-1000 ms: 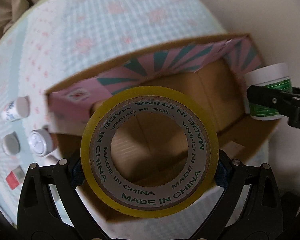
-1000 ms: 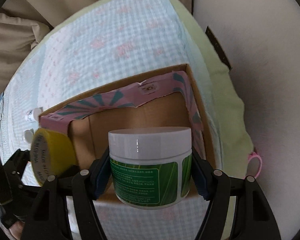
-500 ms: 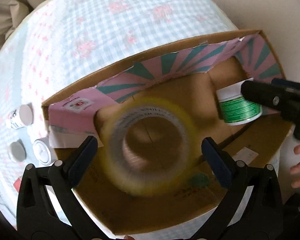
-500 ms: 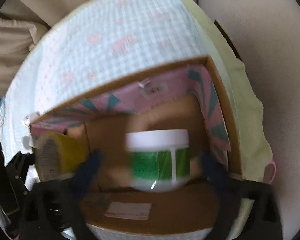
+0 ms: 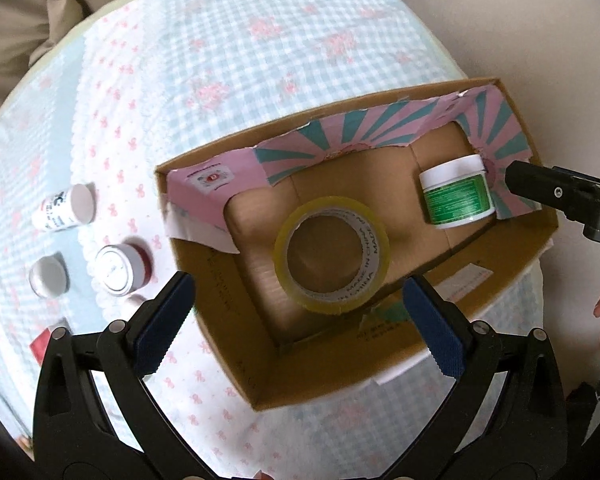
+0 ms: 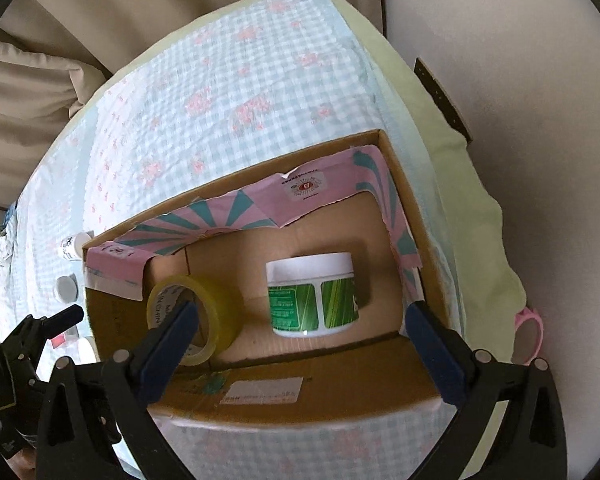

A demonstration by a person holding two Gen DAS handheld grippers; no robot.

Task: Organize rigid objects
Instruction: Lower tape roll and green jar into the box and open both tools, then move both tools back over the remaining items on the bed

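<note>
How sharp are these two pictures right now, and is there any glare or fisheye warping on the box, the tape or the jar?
Left wrist view: mostly sharp, the tape roll lettering legible; the cardboard box edges bow from fisheye distortion. Right wrist view: also sharp, a small glare spot low on the green-label jar, which casts a soft shadow to its right; dark vignette rings the corners in both.

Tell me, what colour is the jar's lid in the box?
White. The jar has a white lid above a green label, clearest in the right wrist view.
</note>
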